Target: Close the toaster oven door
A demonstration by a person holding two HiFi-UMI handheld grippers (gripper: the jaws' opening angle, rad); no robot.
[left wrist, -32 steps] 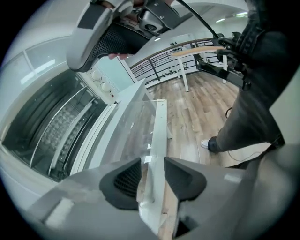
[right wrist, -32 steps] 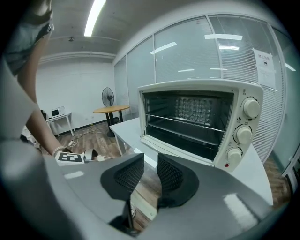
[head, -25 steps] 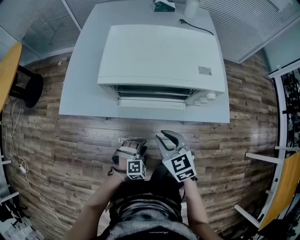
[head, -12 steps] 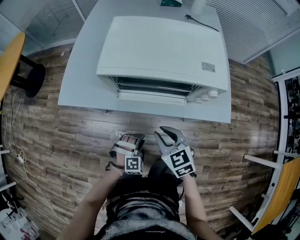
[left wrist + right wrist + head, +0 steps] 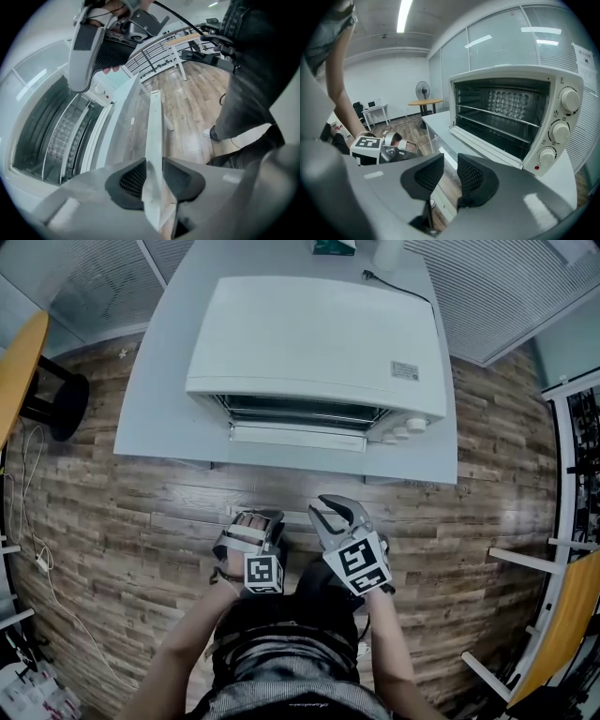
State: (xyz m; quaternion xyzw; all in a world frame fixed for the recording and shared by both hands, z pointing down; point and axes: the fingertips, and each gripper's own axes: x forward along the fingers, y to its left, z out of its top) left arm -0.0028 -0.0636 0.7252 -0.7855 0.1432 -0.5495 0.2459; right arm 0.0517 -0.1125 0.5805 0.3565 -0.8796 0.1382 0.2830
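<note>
A white toaster oven [image 5: 314, 338] stands on a pale table, its glass door folded down flat toward me and its cavity and wire rack [image 5: 506, 115] open to view. The door's pale handle bar [image 5: 152, 140] runs between the pads of my left gripper [image 5: 153, 180], whose jaws have just been closing and now press on both its sides. My right gripper [image 5: 450, 176] sits beside it at the same front edge. The handle strip [image 5: 446, 159] lies in the gap between its jaws, and floor shows around it. Seen from the head camera, both grippers [image 5: 253, 519] [image 5: 330, 510] hover just in front of the table.
The table [image 5: 155, 423] carries a black power cord [image 5: 394, 287] and a green box [image 5: 333, 247] behind the oven. The oven's knobs [image 5: 560, 126] are on its right side. A black stool [image 5: 52, 399] stands left, metal racks [image 5: 572, 427] right. My legs are below the grippers.
The left gripper's jaws have narrowed onto the handle bar. The head view has shifted slightly; both hands stay almost where they were.
</note>
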